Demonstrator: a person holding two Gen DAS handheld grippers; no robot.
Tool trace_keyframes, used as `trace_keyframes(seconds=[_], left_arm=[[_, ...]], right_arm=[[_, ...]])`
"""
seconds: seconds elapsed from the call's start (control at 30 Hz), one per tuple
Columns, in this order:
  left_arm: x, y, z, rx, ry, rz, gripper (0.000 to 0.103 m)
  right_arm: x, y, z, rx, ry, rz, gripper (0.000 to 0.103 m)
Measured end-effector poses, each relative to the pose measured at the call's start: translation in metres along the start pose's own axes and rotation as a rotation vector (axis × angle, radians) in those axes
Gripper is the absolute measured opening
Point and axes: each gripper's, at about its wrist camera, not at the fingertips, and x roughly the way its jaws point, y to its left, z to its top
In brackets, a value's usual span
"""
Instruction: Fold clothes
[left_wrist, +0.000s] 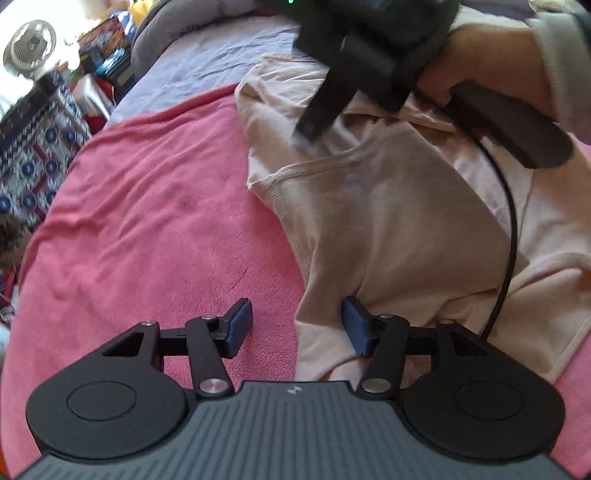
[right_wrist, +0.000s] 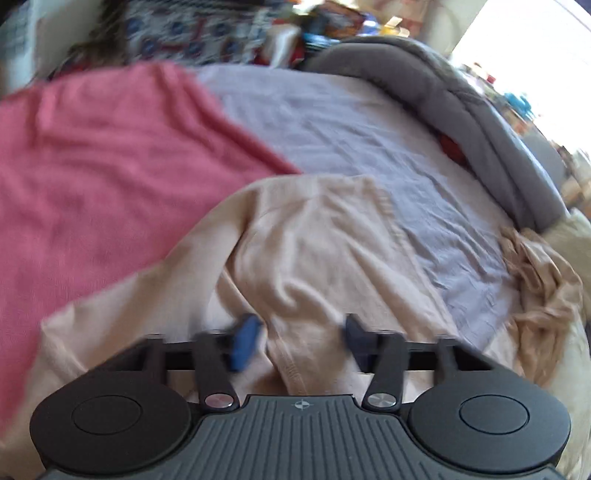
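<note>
A pale beige garment (left_wrist: 388, 206) lies crumpled on a pink towel (left_wrist: 147, 221) spread over the bed. My left gripper (left_wrist: 297, 326) points steeply down at the garment's near edge. Its jaws stand apart, with the left blue pad (left_wrist: 240, 325) over the towel and the right pad (left_wrist: 352, 326) against the cloth. My right gripper (right_wrist: 301, 341) hovers low over the same garment (right_wrist: 314, 251), blurred by motion. Its jaws are apart and a seamed fold runs between them. In the left wrist view the right gripper (left_wrist: 317, 118) comes down onto the garment's far part, held by a hand (left_wrist: 491, 62).
A lilac bedsheet (right_wrist: 351, 122) shows beyond the towel, edged by a rolled grey duvet (right_wrist: 461, 110). A second tan garment (right_wrist: 546, 280) is bunched at the right. A black cable (left_wrist: 511, 221) crosses the beige cloth. A patterned rug (left_wrist: 33, 147), boxes and a fan (left_wrist: 31, 48) lie off the bed.
</note>
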Motion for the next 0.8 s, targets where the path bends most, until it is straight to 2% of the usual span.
trace_keyframes(seconds=[0.03, 0.07, 0.13, 0.2, 0.27, 0.3, 0.33, 0.37, 0.4, 0.43, 0.47, 0.5, 0.53, 0.57, 0.7, 0.8], left_arm=[[0.001, 0.004, -0.001, -0.023, 0.005, -0.015, 0.061], [0.002, 0.005, -0.002, -0.036, 0.011, -0.033, 0.063], [0.003, 0.005, -0.003, -0.037, 0.012, -0.028, 0.064], [0.004, 0.005, -0.003, -0.028, -0.002, -0.017, 0.064], [0.005, 0.004, -0.004, -0.009, -0.027, -0.005, 0.066], [0.006, 0.003, -0.004, -0.002, -0.037, 0.001, 0.069], [0.007, 0.005, -0.005, -0.003, -0.045, 0.006, 0.069], [0.007, 0.006, -0.006, -0.008, -0.048, 0.008, 0.070], [0.007, 0.006, -0.005, -0.029, -0.039, 0.003, 0.070], [0.006, 0.006, -0.004, -0.047, -0.030, -0.001, 0.070], [0.006, 0.006, -0.004, -0.055, -0.025, -0.002, 0.070], [0.006, 0.007, -0.003, -0.054, -0.025, -0.004, 0.070], [0.006, 0.007, -0.003, -0.053, -0.026, -0.006, 0.070], [0.006, 0.007, -0.003, -0.053, -0.026, -0.009, 0.070], [0.007, 0.011, -0.006, -0.058, -0.034, -0.021, 0.074], [0.008, 0.012, -0.006, -0.069, -0.027, -0.021, 0.076]], right_arm=[[-0.011, -0.013, -0.003, 0.010, -0.029, -0.082, 0.005], [-0.018, -0.029, -0.010, -0.002, -0.050, -0.175, 0.005], [-0.031, -0.060, -0.014, 0.025, -0.059, -0.296, 0.005], [-0.029, -0.095, -0.016, 0.050, 0.007, -0.353, 0.005], [-0.034, -0.116, -0.023, 0.101, 0.030, -0.224, 0.011], [-0.036, -0.111, -0.028, 0.100, 0.031, -0.134, 0.013], [-0.037, -0.104, -0.031, 0.094, 0.038, -0.041, 0.031], [-0.033, -0.088, -0.030, 0.070, 0.057, 0.045, 0.059], [-0.028, -0.070, -0.030, 0.041, 0.064, 0.087, 0.069], [-0.020, -0.051, -0.027, 0.011, 0.076, 0.113, 0.072], [-0.013, -0.034, -0.024, -0.015, 0.098, 0.126, 0.065], [-0.005, -0.023, -0.021, -0.033, 0.143, 0.105, 0.050], [0.004, -0.011, -0.018, -0.051, 0.188, 0.084, 0.005], [0.009, -0.005, -0.016, -0.053, 0.217, 0.056, 0.007], [-0.024, -0.048, -0.017, 0.101, 0.119, -0.128, 0.006], [-0.058, -0.090, -0.033, 0.130, 0.062, -0.321, 0.004]])
